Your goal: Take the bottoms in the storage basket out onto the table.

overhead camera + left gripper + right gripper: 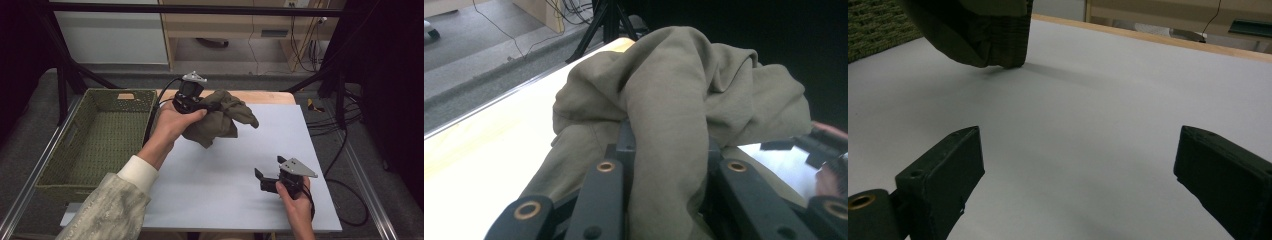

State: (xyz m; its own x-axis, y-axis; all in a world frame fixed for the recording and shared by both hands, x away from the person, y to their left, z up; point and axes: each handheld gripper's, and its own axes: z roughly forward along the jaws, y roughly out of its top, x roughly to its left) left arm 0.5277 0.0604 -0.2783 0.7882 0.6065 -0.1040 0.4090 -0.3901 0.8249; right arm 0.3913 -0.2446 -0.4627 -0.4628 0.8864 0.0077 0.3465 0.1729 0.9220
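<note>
My left tongs [212, 106] are clamped tight on a bunched olive cloth [222, 119], gripping a thick fold that runs up between the jaws in the left gripper view [669, 150]. The cloth hangs off the tongs, lifted, its lowest corner close over the white sheet [240, 175]; I cannot tell whether it touches. My right tongs [265, 176] hold nothing, their jaws spread wide and resting low over the sheet, well apart from the cloth on its near right side.

I judge the step in hand to be carrying the cloth. A green woven basket [100, 131] sits just left of the cloth, open and without contents, so I take the next move to be swinging the left tongs leftward over its rim and letting go, keeping the dangling corner high enough to pass the wall.

The sheet covers a pale wooden table [270, 96], whose bare edge shows behind the cloth. Beyond that lie a grey floor [225, 55], light cabinets, loose cables and black frame legs.
</note>
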